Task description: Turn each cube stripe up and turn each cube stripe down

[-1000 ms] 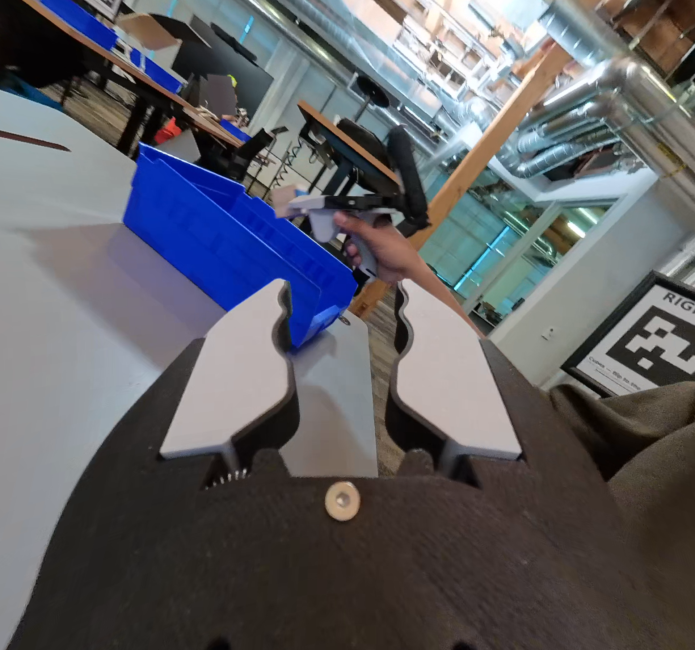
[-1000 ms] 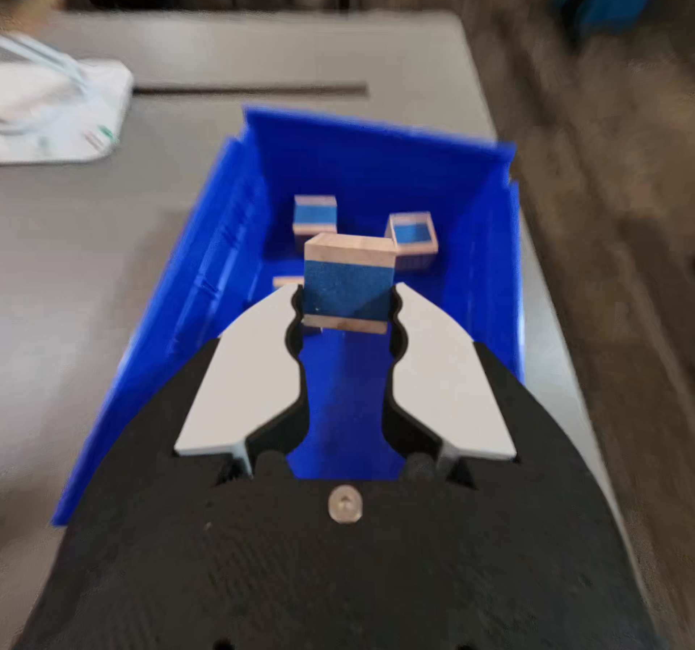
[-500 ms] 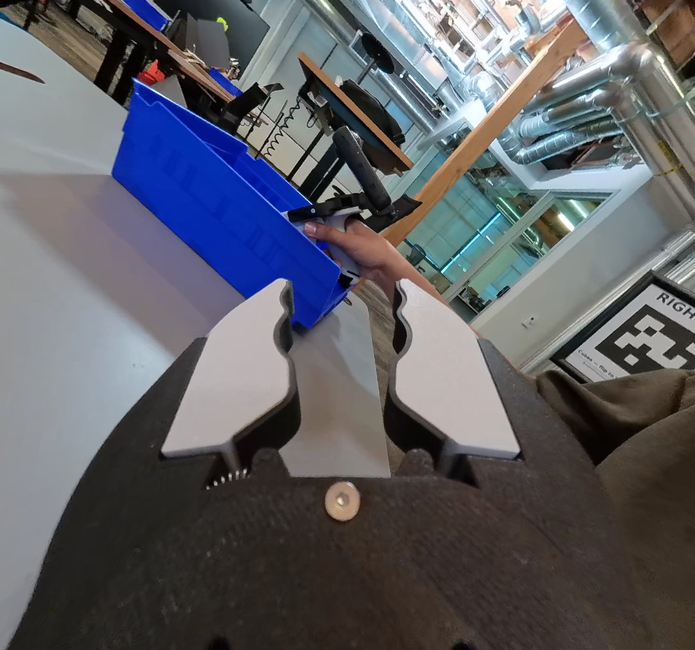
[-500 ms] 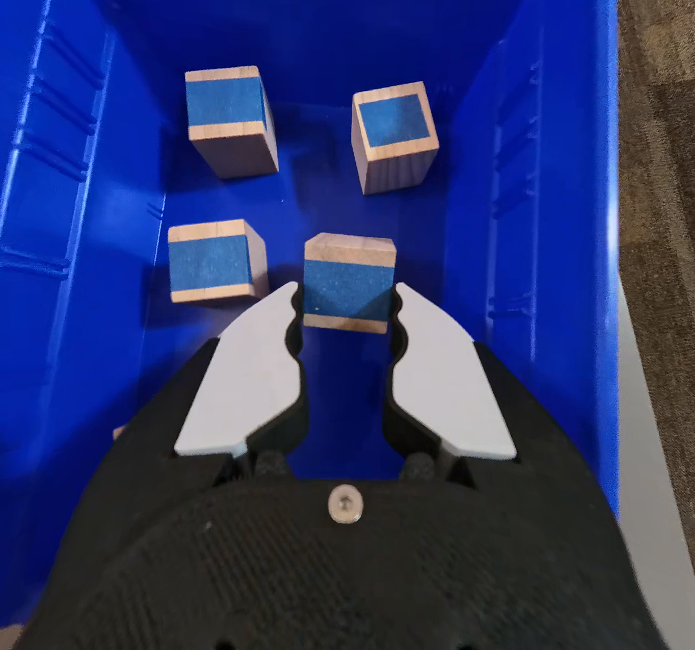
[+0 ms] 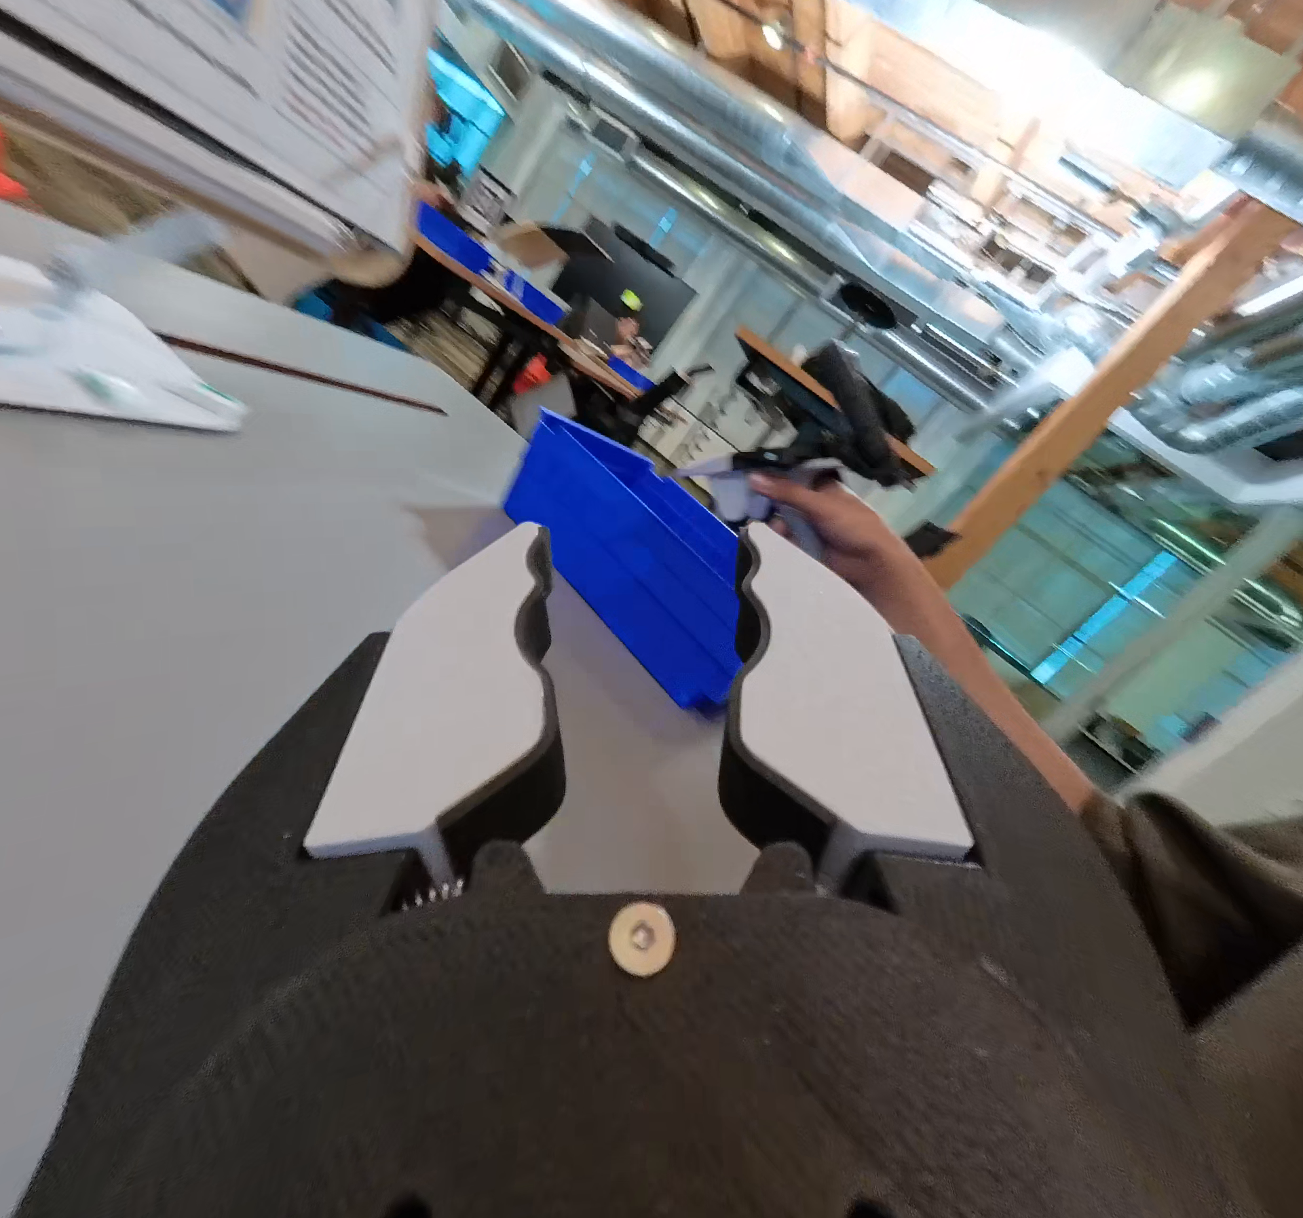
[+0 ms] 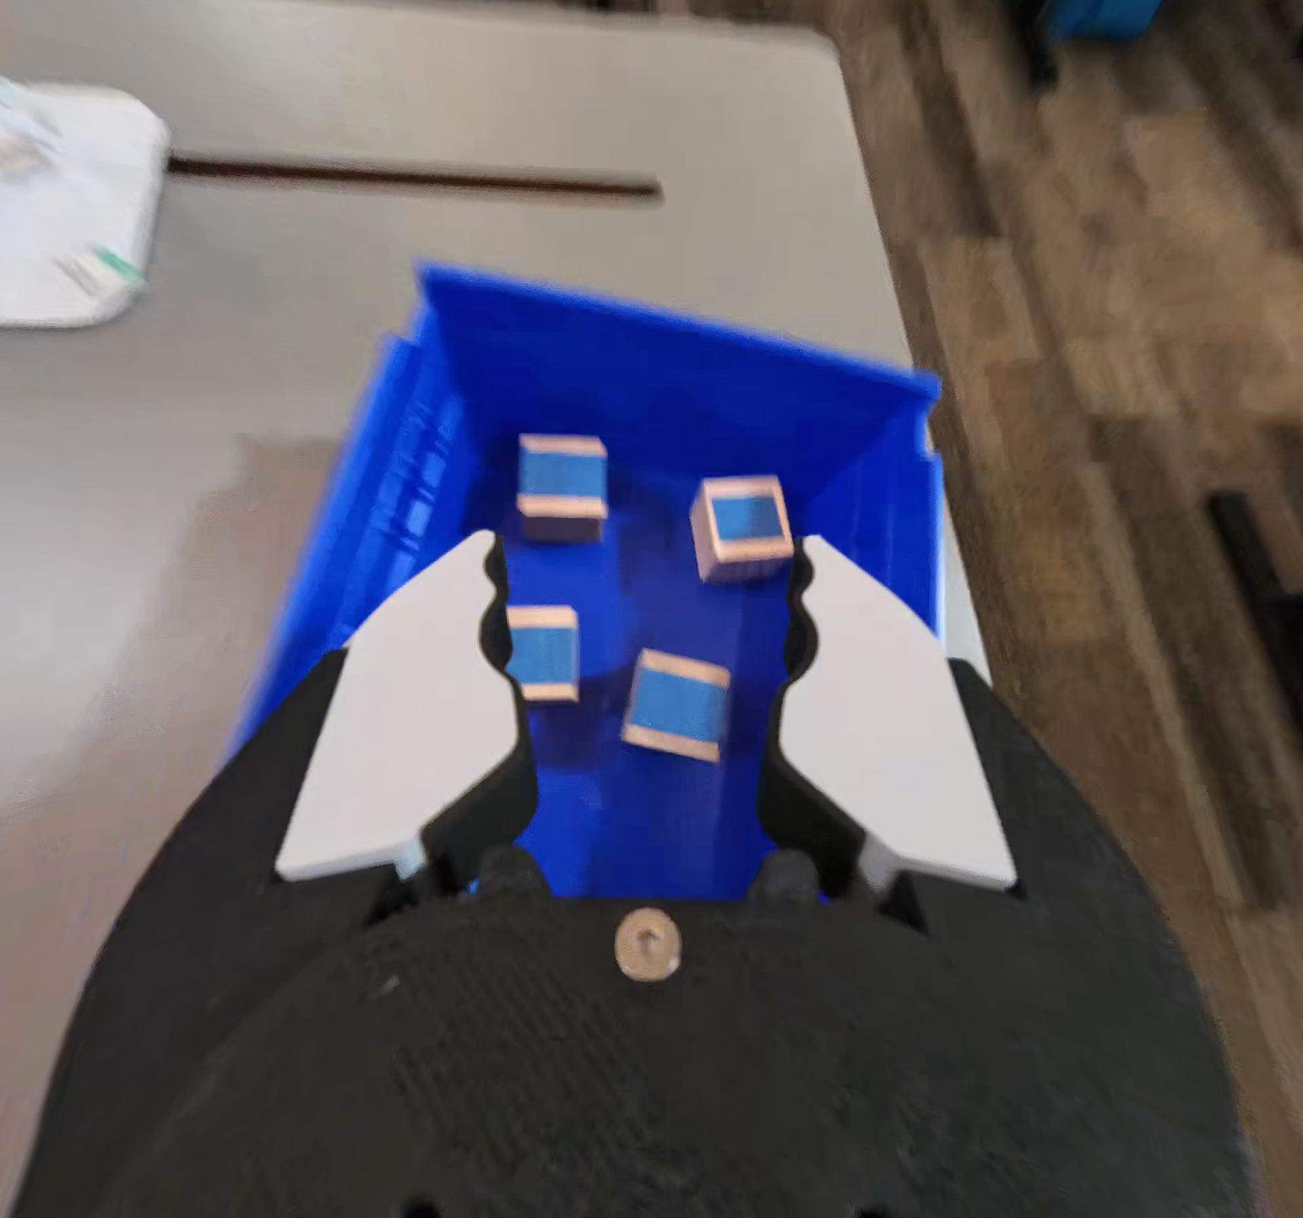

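Note:
A blue bin (image 6: 670,352) stands on the grey table (image 6: 211,479) near its right edge. Several wooden cubes lie in it, each with a blue face up: two at the back (image 6: 562,485) (image 6: 744,527) and two nearer (image 6: 546,652) (image 6: 675,705). My right gripper (image 6: 645,546) is open wide and empty, raised above the bin's near half. My left gripper (image 5: 638,542) is open and empty, low over the table, pointing at the bin's outer wall (image 5: 634,571). In the left wrist view a hand holds the right gripper (image 5: 712,472) over the bin.
A white object (image 6: 63,211) lies at the table's far left, and it also shows in the left wrist view (image 5: 92,366). A dark slot (image 6: 409,176) runs across the table behind the bin. The floor (image 6: 1093,409) drops away just right of the bin.
My right gripper opened and let go of the cube it held; that cube now lies in the bin, and the gripper has pulled up and back. My left gripper swung round, still open.

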Demonstrator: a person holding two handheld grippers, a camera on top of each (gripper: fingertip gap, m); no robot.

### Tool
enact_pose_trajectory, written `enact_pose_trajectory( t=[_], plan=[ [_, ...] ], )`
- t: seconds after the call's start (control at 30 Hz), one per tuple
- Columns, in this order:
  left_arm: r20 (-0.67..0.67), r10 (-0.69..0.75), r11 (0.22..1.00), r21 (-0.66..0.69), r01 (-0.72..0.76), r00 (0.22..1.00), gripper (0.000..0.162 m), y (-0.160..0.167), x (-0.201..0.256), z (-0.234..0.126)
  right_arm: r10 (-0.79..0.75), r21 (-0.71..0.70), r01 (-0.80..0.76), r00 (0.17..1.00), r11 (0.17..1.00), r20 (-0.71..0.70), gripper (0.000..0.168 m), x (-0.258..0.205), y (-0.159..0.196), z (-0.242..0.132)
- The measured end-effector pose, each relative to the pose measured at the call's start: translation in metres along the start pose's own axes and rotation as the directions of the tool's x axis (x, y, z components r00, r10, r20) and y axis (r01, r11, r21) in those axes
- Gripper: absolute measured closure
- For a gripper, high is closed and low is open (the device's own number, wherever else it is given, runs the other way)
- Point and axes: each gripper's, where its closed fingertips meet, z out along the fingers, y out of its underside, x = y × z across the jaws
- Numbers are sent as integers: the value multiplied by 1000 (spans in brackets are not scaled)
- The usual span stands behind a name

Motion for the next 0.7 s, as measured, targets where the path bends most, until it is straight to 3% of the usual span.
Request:
enact_pose_trajectory(
  t=[0.1, 0.2, 0.23, 0.3, 0.37, 0.43, 0.57, 0.7],
  plan=[
    [172, 36, 987, 151, -62, 985, 112, -54, -18, -35, -53, 189, 17, 981, 982, 188, 92, -59, -47, -41],
    [423, 88, 945, 250, -210, 902, 112, -127, -46, -93, -130, 296, -35, 844, 954, 520, 98, -151, -57, -87],
    [537, 113, 935, 226, -272, 836, 115, -149, -61, -117, -151, 316, -73, 763, 946, 628, 104, -184, -49, -104],
    [758, 189, 926, 73, -370, 624, 120, -183, -101, -170, -182, 296, -113, 570, 949, 801, 106, -246, -10, -138],
    [857, 300, 910, -125, -396, 419, 118, -207, -140, -217, -188, 249, -88, 432, 964, 882, 107, -295, 43, -160],
    [891, 387, 893, -299, -337, 236, 116, -223, -182, -258, -185, 219, -59, 349, 974, 919, 106, -330, 90, -173],
    [894, 445, 893, -440, -96, 45, 117, -241, -261, -318, -184, 177, 50, 232, 983, 955, 100, -361, 141, -175],
    [931, 360, 907, -366, 207, 64, 112, -212, -331, -338, -55, 56, 0, 157, 998, 986, 102, -361, 138, -167]
  ],
)
